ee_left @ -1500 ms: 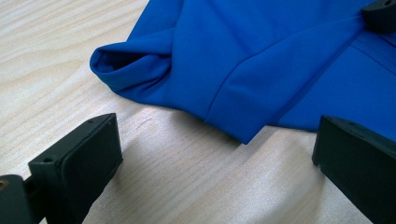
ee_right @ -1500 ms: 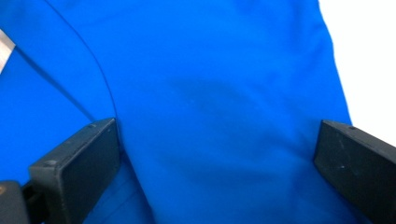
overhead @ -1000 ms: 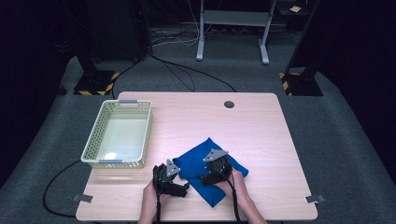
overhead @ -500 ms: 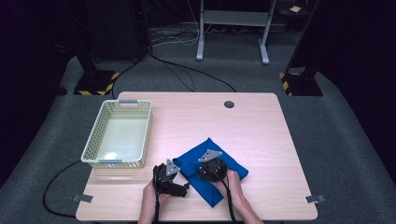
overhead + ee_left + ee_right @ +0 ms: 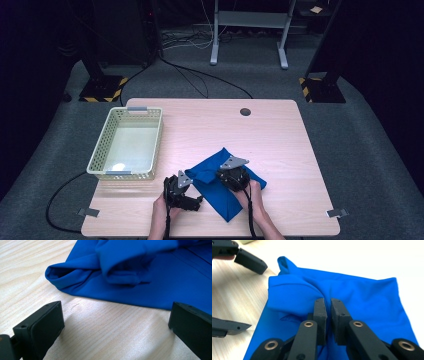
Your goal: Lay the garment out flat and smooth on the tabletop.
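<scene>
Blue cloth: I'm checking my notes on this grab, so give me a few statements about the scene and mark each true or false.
1. The right gripper is shut on a fold of the blue cloth. True; its jaws have just been closing.
2. The left gripper also pinches the cloth. False: its jaws stand open over bare table, beside the cloth's edge.
3. The cloth lies in the basket. False: it lies on the table, right of the basket.
4. The cloth is bunched, not flat. True.
</scene>
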